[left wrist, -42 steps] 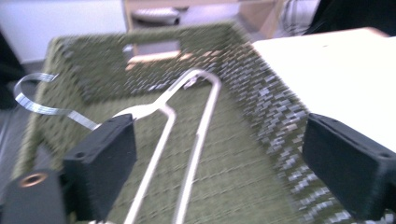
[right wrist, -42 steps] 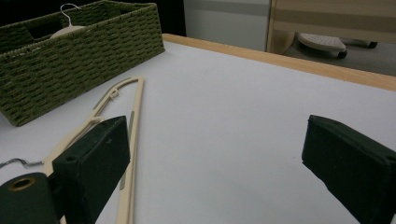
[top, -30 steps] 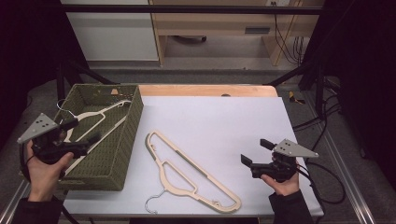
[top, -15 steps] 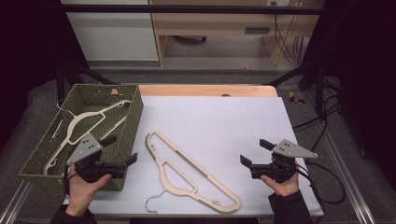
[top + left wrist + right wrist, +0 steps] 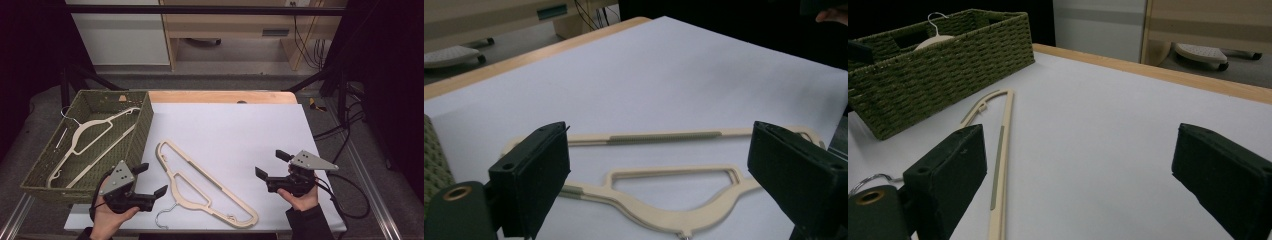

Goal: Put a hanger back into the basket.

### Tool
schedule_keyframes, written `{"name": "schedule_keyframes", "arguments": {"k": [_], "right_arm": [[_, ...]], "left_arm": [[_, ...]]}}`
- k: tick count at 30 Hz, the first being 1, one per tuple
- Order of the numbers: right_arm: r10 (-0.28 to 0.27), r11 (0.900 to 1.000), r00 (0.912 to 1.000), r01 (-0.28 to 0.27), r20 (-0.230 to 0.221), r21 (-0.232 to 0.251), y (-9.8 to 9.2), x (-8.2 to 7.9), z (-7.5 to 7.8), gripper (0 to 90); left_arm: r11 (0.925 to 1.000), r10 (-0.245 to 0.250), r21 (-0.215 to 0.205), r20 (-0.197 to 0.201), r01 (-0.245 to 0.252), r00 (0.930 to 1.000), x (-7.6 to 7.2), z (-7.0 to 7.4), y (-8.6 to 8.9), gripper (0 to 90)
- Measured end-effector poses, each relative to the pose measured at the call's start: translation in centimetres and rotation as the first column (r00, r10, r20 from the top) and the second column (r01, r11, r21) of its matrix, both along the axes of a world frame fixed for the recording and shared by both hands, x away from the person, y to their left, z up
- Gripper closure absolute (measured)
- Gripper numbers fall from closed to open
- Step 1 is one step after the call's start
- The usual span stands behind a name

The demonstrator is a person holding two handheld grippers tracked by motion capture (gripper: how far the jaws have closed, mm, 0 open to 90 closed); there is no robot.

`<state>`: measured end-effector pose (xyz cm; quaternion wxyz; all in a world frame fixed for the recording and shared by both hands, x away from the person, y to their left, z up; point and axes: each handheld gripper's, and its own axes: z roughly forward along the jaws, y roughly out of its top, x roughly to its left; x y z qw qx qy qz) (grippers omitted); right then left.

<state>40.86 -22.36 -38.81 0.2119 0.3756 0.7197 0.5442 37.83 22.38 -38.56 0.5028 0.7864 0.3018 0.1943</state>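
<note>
Hanger (image 5: 202, 186) on the white table (image 5: 235, 130), cream-coloured, lying flat and slantwise in the high view, its wire hook toward the near edge. I see my left gripper (image 5: 150, 182) just beside that hook end, jaws spread and having just been closing a little, nothing between them. A second hanger (image 5: 85, 145) lies inside the green wicker basket (image 5: 142, 127) at the table's left. My right gripper (image 5: 272, 165) sits well apart at the right, jaws wide, holding nothing. Left gripper view: both black jaws stand apart, the hanger (image 5: 664, 172) lying on the table beyond them, framed in the gap, untouched. Right gripper view: jaws (image 5: 1078, 185) spread over bare table; one arm of the hanger (image 5: 1000, 150) runs along the left side, the basket (image 5: 943, 65) behind it.
</note>
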Motion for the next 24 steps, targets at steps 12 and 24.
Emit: {"name": "schedule_keyframes", "arguments": {"k": [12, 24], "right_arm": [[0.037, 0.999, 0.9992, -0.037, -0.014, -0.032, 1.1, -0.1, -0.4, 8.2], [0.051, 0.998, 0.9986, -0.052, -0.016, -0.047, 1.6, -0.1, -0.5, 8.5]], "left_arm": [[0.9961, -0.019, 0.084, -0.098, 0.027, 0.9950, -0.4, -3.9, -2.3, 18.0], [0.9859, 0.004, 0.164, -0.217, 0.032, 0.9762, -0.5, -7.1, -2.5, 41.2]]}}
